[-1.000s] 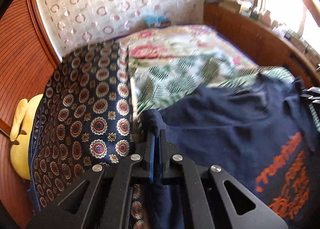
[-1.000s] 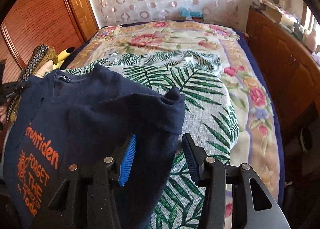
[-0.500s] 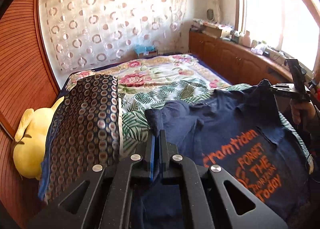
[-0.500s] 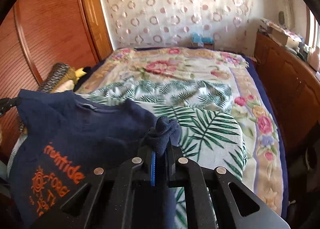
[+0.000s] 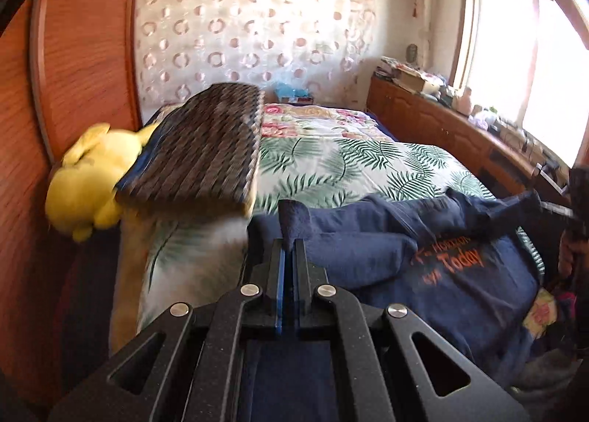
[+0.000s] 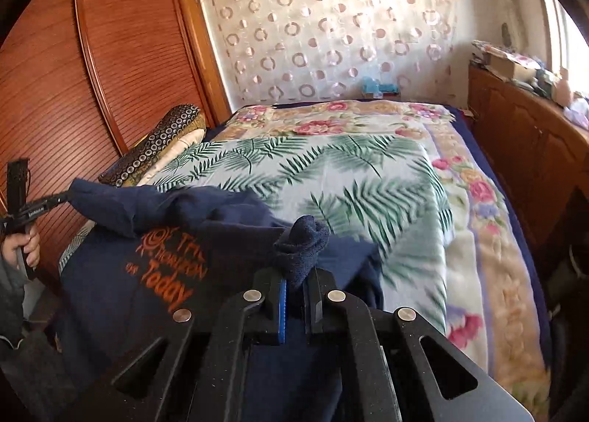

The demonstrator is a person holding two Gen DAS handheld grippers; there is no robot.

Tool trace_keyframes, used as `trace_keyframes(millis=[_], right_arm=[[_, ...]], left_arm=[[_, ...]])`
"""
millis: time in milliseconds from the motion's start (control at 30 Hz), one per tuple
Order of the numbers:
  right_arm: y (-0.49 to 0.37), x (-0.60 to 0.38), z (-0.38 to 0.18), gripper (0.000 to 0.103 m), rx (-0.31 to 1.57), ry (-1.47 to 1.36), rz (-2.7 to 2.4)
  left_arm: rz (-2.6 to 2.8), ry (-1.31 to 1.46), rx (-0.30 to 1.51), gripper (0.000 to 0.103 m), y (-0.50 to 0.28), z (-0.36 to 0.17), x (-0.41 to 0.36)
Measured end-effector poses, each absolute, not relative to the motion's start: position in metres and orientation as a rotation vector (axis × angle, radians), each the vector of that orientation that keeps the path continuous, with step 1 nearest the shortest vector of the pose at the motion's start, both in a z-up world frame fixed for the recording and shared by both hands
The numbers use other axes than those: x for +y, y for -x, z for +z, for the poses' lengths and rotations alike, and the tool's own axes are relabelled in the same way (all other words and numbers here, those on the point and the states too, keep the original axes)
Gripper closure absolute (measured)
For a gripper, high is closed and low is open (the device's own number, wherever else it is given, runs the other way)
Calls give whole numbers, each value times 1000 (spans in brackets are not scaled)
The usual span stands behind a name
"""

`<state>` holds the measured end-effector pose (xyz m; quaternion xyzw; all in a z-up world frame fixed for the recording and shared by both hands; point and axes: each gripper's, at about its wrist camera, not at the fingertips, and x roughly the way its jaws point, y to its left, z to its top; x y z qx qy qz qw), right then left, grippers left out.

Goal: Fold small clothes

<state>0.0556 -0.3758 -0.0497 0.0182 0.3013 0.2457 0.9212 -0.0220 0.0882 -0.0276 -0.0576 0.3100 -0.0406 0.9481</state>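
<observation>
Both grippers have cloth! The left gripper [image 5: 288, 250] has its fingers pressed together on a bunched corner of the navy T-shirt [image 5: 460, 285], and the right gripper [image 6: 296, 280] pinches another bunched corner between its fingers. The T-shirt hangs stretched between them over the near edge of the bed [image 6: 331, 171], its orange lettering facing up. A patterned pillow [image 5: 206, 149] sits on the bed's left side, with a yellow plush toy [image 5: 88, 179] just beside it, against the wooden wardrobe [image 6: 92, 83].
</observation>
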Motion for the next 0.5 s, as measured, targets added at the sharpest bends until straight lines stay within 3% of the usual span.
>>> trace_keyframes(millis=[300,500], right_arm=[[9,-400,-47,97,667,-15,452],[0,-388,-48,97,745,30,429]], left_arm=[[-64,127,618,99,60,-23,93],[-53,90,673,99,60,-41,90]])
